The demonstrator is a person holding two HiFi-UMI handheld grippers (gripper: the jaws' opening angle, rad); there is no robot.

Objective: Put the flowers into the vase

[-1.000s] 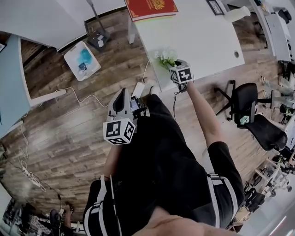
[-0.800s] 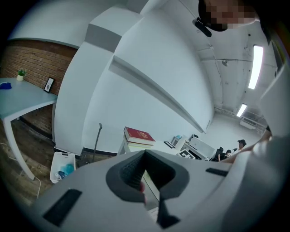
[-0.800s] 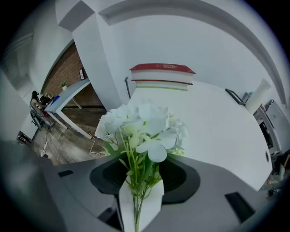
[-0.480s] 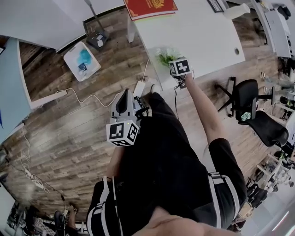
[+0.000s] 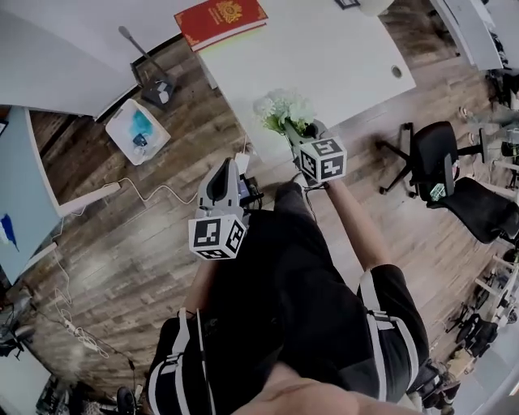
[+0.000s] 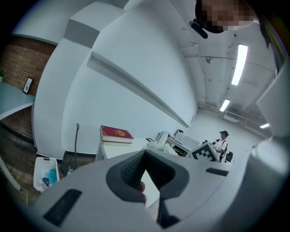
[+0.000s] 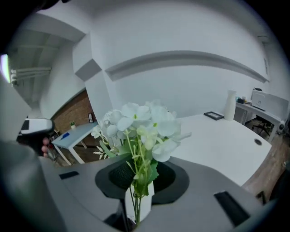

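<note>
A bunch of white flowers (image 5: 284, 109) with green stems is lifted above the near edge of the white table (image 5: 324, 57). My right gripper (image 5: 298, 131) is shut on the stems (image 7: 136, 195); its jaws have just been closing on them. In the right gripper view the blooms (image 7: 142, 122) fill the middle, and a tall white vase (image 7: 230, 105) stands at the table's far end. My left gripper (image 5: 223, 168) hangs over the wooden floor, left of the table, shut and holding nothing. Its tips (image 6: 145, 156) point toward the table.
A red book (image 5: 220, 18) lies on the table's far left corner, and a small picture frame (image 7: 213, 115) lies near the vase. On the floor are a white bin (image 5: 138, 130), a stand base (image 5: 154, 87) and cables (image 5: 154, 190). Office chairs (image 5: 442, 166) stand to the right.
My right gripper has risen from the table's edge with the flowers, which now look larger and nearer. The left gripper has shifted slightly toward the table.
</note>
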